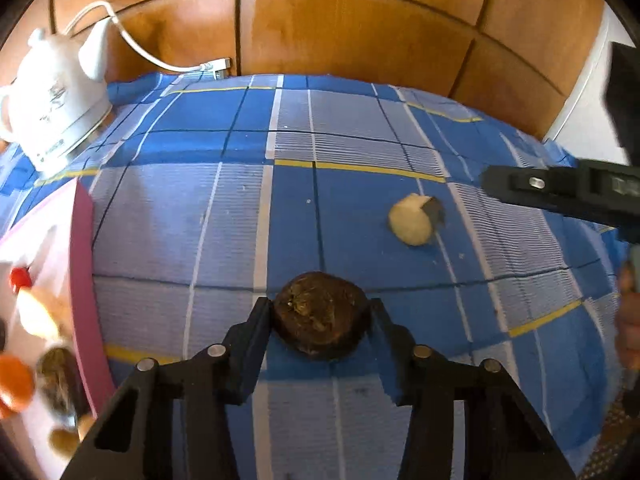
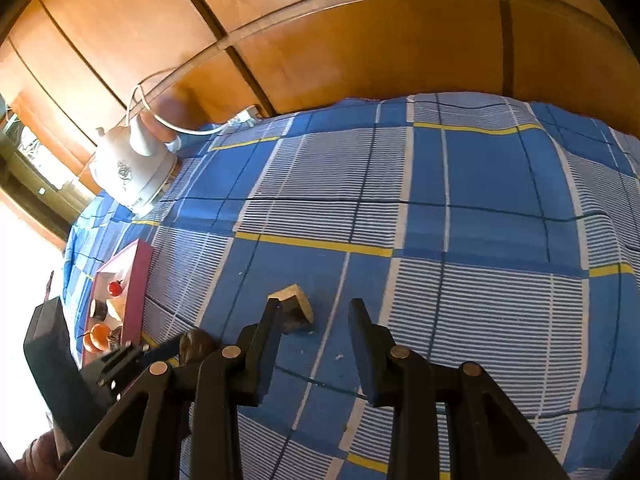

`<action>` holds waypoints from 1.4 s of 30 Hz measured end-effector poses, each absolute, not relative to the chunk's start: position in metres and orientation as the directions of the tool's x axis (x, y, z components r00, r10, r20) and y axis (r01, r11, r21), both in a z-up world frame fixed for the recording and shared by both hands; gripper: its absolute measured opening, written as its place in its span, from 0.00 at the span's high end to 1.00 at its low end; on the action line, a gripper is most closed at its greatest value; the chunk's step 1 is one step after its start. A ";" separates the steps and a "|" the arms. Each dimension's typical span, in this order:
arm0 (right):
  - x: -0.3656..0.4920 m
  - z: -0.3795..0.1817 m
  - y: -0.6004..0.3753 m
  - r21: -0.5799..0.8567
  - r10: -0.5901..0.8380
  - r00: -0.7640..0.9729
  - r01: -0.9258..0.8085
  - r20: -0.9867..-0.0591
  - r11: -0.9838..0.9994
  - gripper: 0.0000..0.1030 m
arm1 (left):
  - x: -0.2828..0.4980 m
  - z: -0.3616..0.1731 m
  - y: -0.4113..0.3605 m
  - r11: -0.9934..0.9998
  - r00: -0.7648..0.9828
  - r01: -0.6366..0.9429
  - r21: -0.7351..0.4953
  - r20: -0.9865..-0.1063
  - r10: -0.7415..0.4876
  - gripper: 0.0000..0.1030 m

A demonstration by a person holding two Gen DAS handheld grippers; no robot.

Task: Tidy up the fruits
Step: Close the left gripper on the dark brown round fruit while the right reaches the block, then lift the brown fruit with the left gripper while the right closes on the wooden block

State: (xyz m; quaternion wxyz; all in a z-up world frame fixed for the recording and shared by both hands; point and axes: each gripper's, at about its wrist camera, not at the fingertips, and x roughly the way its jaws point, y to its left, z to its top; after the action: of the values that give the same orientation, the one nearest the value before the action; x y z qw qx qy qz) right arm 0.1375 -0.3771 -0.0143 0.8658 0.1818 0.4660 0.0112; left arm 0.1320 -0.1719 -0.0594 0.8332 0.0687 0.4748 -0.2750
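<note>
My left gripper (image 1: 320, 308) is shut on a dark brown round fruit (image 1: 320, 316), held just above the blue checked cloth (image 1: 240, 220); the fruit also shows in the right wrist view (image 2: 196, 345). A pale cream fruit piece with a dark cut face (image 1: 414, 220) lies on the cloth to the right. In the right wrist view this piece (image 2: 294, 304) lies just ahead of my right gripper (image 2: 314, 308), which is open and empty. A pink box (image 1: 82, 292) holding several fruits stands at the left; it also shows in the right wrist view (image 2: 136, 296).
A white electric kettle (image 1: 56, 96) with its cord stands at the back left of the cloth; it also shows in the right wrist view (image 2: 132, 172). Wooden cupboard doors (image 1: 360, 28) rise behind the table. The right gripper's body (image 1: 560, 192) reaches in from the right.
</note>
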 end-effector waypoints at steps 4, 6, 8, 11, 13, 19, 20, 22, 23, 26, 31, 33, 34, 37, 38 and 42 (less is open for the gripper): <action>0.141 -0.020 -0.365 0.312 0.207 0.558 0.099 -0.803 0.945 0.67 | 0.101 -0.055 -0.163 0.842 0.430 0.523 -0.130 -0.813 -0.392 0.53; 0.142 -0.023 -0.360 0.308 0.215 0.554 0.078 -0.804 0.948 0.66 | 0.084 -0.056 -0.161 0.843 0.461 0.528 -0.104 -0.798 -0.387 0.53; 0.142 -0.028 -0.353 0.294 0.215 0.554 0.057 -0.804 0.954 0.64 | 0.075 -0.061 -0.158 0.843 0.471 0.528 -0.104 -0.790 -0.393 0.53; 0.144 -0.036 -0.343 0.246 0.193 0.544 0.026 -0.817 0.969 0.64 | 0.070 -0.071 -0.157 0.847 0.484 0.523 -0.095 -0.785 -0.387 0.53; 0.146 -0.040 -0.339 0.225 0.185 0.541 0.009 -0.820 0.974 0.64 | 0.067 -0.073 -0.158 0.846 0.503 0.528 -0.073 -0.776 -0.381 0.53; 0.153 -0.049 -0.338 0.198 0.169 0.532 -0.003 -0.829 0.980 0.64 | 0.070 -0.076 -0.154 0.845 0.497 0.523 -0.111 -0.765 -0.409 0.53; 0.154 -0.050 -0.338 0.196 0.169 0.530 -0.007 -0.831 0.981 0.64 | 0.070 -0.077 -0.154 0.845 0.501 0.524 -0.106 -0.764 -0.406 0.53; 0.156 -0.052 -0.336 0.183 0.161 0.530 -0.012 -0.832 0.983 0.64 | 0.070 -0.077 -0.156 0.846 0.505 0.524 -0.099 -0.764 -0.402 0.53; 0.157 -0.053 -0.334 0.175 0.156 0.531 -0.015 -0.833 0.984 0.64 | 0.070 -0.077 -0.156 0.846 0.506 0.524 -0.098 -0.763 -0.402 0.53; 0.160 -0.056 -0.330 0.146 0.140 0.532 -0.030 -0.835 0.989 0.64 | 0.070 -0.078 -0.156 0.848 0.511 0.520 -0.098 -0.760 -0.402 0.53; 0.163 -0.062 -0.325 0.101 0.115 0.537 -0.056 -0.836 0.993 0.64 | 0.069 -0.079 -0.155 0.850 0.518 0.517 -0.101 -0.754 -0.404 0.53; 0.163 -0.062 -0.321 0.067 0.096 0.535 -0.072 -0.840 0.995 0.72 | 0.069 -0.079 -0.155 0.851 0.519 0.515 -0.102 -0.754 -0.404 0.53; 0.162 -0.060 -0.320 0.055 0.089 0.531 -0.080 -0.843 0.995 0.76 | 0.068 -0.079 -0.154 0.852 0.519 0.514 -0.103 -0.754 -0.404 0.53; 0.161 -0.055 -0.314 0.035 0.076 0.519 -0.090 -0.851 0.995 0.76 | 0.068 -0.078 -0.154 0.851 0.518 0.514 -0.103 -0.754 -0.404 0.53; 0.161 -0.055 -0.313 0.034 0.076 0.512 -0.091 -0.856 0.995 0.76 | 0.068 -0.078 -0.154 0.851 0.517 0.515 -0.102 -0.755 -0.404 0.53; 0.160 -0.060 -0.311 0.033 0.074 0.487 -0.092 -0.870 0.995 0.75 | 0.070 -0.077 -0.155 0.848 0.508 0.521 -0.099 -0.762 -0.402 0.53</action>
State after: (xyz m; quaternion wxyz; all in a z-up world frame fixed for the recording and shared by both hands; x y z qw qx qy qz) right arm 0.1601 -0.3109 -0.0605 0.8623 -0.0088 0.5040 0.0481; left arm 0.0697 -0.1551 -0.0772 0.8655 0.0714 0.4180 -0.2666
